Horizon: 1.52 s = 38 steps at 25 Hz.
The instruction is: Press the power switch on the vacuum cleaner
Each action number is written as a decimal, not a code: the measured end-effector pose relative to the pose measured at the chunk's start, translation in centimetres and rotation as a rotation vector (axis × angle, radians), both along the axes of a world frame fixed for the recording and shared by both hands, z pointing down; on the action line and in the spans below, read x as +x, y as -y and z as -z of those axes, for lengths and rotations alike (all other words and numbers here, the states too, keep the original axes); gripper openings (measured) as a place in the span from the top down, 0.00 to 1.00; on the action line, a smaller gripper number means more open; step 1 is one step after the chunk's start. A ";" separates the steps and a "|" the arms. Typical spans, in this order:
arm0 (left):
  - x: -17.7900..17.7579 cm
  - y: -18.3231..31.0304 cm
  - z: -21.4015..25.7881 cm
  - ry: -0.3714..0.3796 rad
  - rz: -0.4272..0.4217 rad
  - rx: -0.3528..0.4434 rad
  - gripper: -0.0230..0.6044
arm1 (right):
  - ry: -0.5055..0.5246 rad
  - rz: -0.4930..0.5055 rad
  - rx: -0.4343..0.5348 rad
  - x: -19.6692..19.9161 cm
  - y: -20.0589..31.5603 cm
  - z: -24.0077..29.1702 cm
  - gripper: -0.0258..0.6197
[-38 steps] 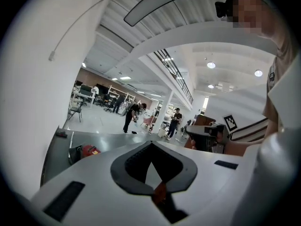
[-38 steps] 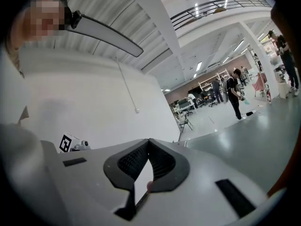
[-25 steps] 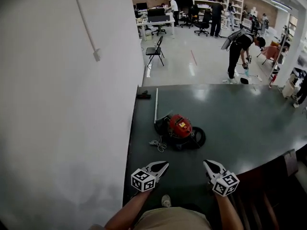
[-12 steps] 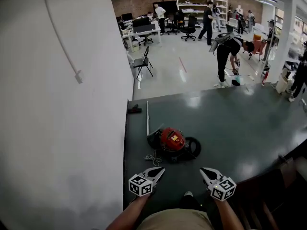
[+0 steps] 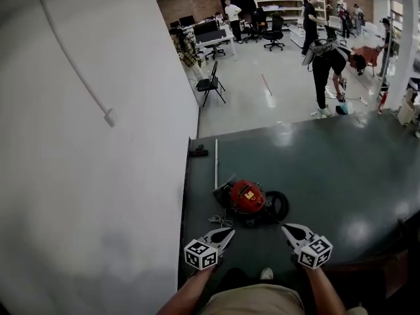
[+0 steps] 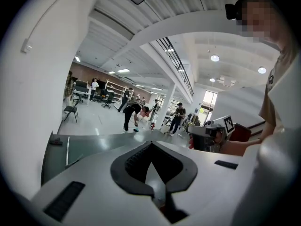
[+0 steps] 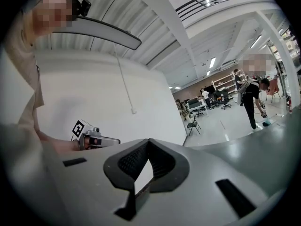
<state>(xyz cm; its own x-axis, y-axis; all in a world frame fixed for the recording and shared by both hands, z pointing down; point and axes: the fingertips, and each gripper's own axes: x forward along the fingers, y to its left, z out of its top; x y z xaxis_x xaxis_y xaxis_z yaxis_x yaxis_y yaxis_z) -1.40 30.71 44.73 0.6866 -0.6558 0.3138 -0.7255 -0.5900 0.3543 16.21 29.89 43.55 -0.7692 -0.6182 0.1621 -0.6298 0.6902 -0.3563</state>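
Vacuum (image 5: pixel 248 198), red with a yellow label on top, sits on the dark floor (image 5: pixel 328 169) ahead of both grippers and roughly midway between them in the head view. A black hose (image 5: pixel 278 206) coils against its right side, a pale cord (image 5: pixel 220 221) lies bunched just left of it, and a thin metal tube (image 5: pixel 216 163) runs away from it along the floor toward the far edge. The left gripper (image 5: pixel 227 233) and right gripper (image 5: pixel 287 228) are held low and near the person's body, apart from each other and short of the vacuum, touching nothing. In the left gripper view the left gripper's (image 6: pixel 151 144) jaws meet at their tips with nothing between them; the tube (image 6: pixel 67 149) shows on the floor to the left, and the vacuum is hidden behind the gripper body. In the right gripper view the right gripper's (image 7: pixel 148 140) jaws are likewise closed and empty, and the left gripper (image 7: pixel 94 138) shows off to the side. A white wall (image 5: pixel 98 176) fills the left of the head view. Beyond the dark floor stands a black chair (image 5: pixel 211 84), and a person (image 5: pixel 327 64) bends over farther back.
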 end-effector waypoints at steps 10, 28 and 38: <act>-0.7 6.9 -1.2 0.015 0.062 -0.044 0.96 | -0.018 0.030 -0.064 1.3 7.5 -1.7 0.95; -9.1 31.2 -4.5 -0.001 -0.092 0.002 0.96 | -0.120 -0.096 -0.086 -7.6 28.5 -3.0 0.95; -13.1 38.5 -10.6 0.024 -0.167 -0.068 0.96 | -0.222 -0.128 -0.141 -12.9 37.3 -9.3 0.95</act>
